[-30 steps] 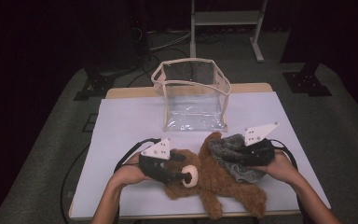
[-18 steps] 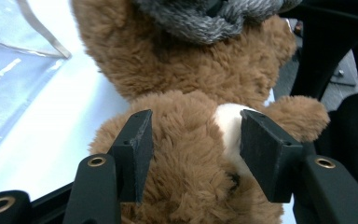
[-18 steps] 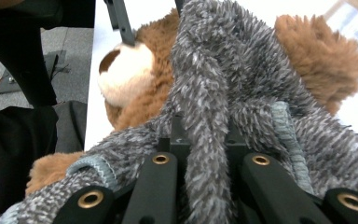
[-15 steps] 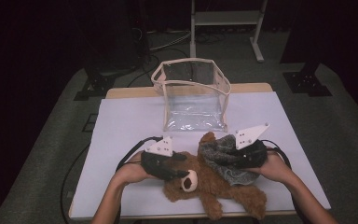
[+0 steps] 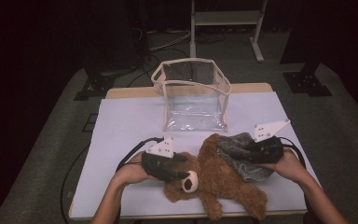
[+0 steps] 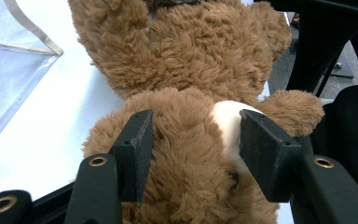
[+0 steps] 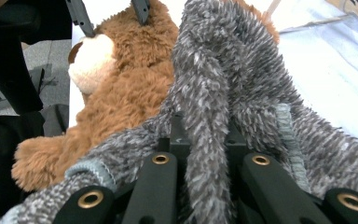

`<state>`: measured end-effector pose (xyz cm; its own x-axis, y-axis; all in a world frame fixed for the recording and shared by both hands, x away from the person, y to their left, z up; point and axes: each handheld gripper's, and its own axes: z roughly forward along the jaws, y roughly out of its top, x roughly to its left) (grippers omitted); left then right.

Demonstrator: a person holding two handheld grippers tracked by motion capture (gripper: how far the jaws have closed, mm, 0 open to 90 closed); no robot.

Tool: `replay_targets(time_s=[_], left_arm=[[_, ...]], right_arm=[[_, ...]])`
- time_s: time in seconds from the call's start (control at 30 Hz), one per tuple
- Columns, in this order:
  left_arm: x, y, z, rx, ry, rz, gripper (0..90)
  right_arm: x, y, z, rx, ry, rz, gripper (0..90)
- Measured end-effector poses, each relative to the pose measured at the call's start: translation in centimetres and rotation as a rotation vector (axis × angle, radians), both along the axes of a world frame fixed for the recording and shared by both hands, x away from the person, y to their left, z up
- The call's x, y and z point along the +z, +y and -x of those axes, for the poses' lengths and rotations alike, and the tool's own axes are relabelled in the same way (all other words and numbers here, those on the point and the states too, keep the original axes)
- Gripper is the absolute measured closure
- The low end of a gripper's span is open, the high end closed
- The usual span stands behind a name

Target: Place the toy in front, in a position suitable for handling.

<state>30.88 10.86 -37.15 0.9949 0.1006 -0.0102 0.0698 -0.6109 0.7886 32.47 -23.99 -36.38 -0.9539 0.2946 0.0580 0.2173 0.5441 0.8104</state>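
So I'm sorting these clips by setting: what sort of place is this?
Probably a lab or studio set up for recording, not a home. A table with a plain white cover stands in a dark room, cables trail over the floor behind it, and a metal stand rises at the back.

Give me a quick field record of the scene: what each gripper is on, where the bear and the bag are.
surface: table with white cover
teddy bear: brown plush teddy bear, lying near the front edge
grey garment: fuzzy grey garment, draped on the bear's body
left gripper: jaws open, astride the bear's head
right gripper: jaws shut on a fold of the grey garment
clear bag: open clear bag, standing behind the bear, apart from it
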Motion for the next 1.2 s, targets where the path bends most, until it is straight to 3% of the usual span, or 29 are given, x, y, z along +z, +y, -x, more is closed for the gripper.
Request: replay_targets(time_s=[0.27,0.43,0.5,0.6,0.63,0.8,1.2], left_arm=[[0.2,0.0,0.1,-0.007,-0.012,-0.013,44.7],[0.9,0.4,-0.2,0.011,-0.034,0.004,44.5],[1.1,0.4,-0.4,0.033,-0.042,0.01,44.7],[0.8,0.3,-0.7,0.055,-0.04,-0.015,44.8],[0.6,0.1,-0.8,0.05,-0.041,-0.031,45.2],[0.2,0.1,-0.6,0.049,-0.016,-0.027,46.7],[0.0,0.2,-0.5,0.045,-0.019,-0.026,47.0]], right_arm=[[0.6,3.8,-0.5,0.074,-0.022,0.026,79.7],[0.2,4.6,-0.3,0.092,-0.015,0.034,79.8],[0.1,4.4,-0.2,0.092,-0.009,0.026,79.8],[0.1,4.4,-0.1,0.093,-0.017,0.026,79.8],[0.1,4.4,-0.1,0.094,-0.021,0.027,79.7],[0.2,4.0,-0.2,0.087,-0.022,0.022,79.7],[-0.2,-0.6,0.2,-0.013,0.008,-0.004,79.6]])
